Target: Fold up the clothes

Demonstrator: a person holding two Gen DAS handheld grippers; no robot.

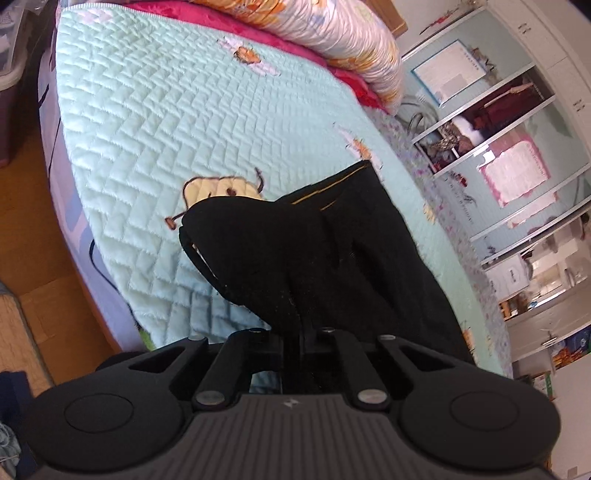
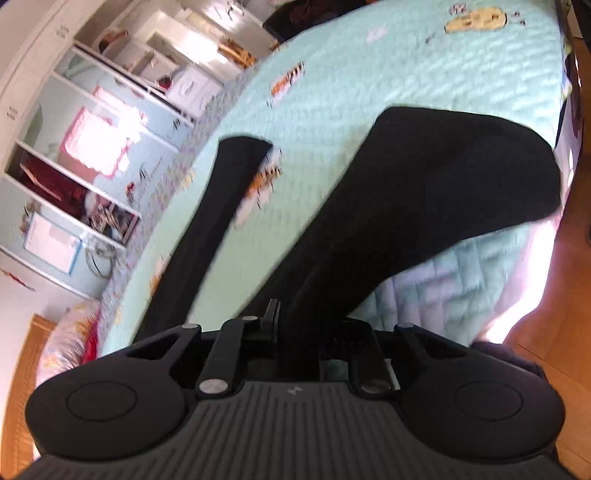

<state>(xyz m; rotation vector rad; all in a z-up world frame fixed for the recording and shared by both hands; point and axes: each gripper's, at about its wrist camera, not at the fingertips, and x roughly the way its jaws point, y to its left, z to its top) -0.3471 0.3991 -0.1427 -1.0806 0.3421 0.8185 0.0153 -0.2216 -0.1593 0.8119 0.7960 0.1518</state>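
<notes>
Grip on black garment (image 1: 295, 251) was thin: both my left fingers (image 1: 295, 338) and right fingers (image 2: 291, 332) pinched it closed, lifted over quilted bed (image 1: 147, 129). Risk: cloth slipping, dangling sleeve (image 2: 221, 206) dragging crooked.

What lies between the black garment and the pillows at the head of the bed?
In the left wrist view, only bare mint quilted bedspread lies between the black garment and the pillows, with cartoon prints on it.
</notes>
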